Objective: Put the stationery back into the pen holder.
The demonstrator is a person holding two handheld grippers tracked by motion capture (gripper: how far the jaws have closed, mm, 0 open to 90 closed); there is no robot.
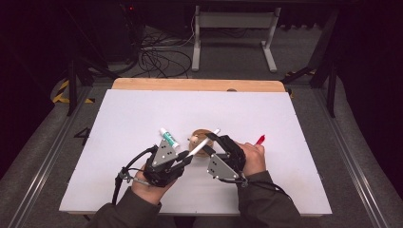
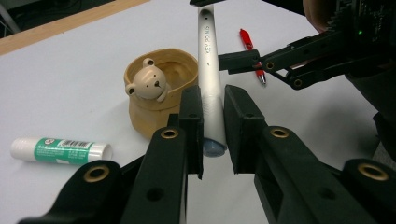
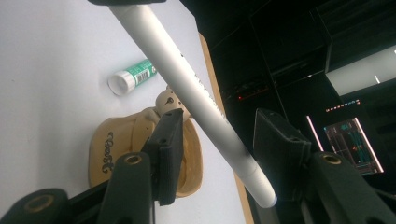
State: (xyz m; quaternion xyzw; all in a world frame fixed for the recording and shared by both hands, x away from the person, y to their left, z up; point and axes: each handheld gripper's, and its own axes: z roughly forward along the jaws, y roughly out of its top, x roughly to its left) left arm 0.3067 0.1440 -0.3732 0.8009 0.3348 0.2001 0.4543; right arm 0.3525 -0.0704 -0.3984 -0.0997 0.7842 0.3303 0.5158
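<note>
My left gripper is shut on the lower end of a white pen, which slants up over a tan clay pot with a small bear figure. My right gripper straddles the pen's upper part. Its jaws stand apart with a gap on each side of the pen, so it is open. In the left gripper view one of its fingers sits right beside the barrel. The pot lies below the right jaws.
A green-and-white glue stick lies left of the pot. A red pen rests on the white board by the right hand. A wooden strip borders the far edge.
</note>
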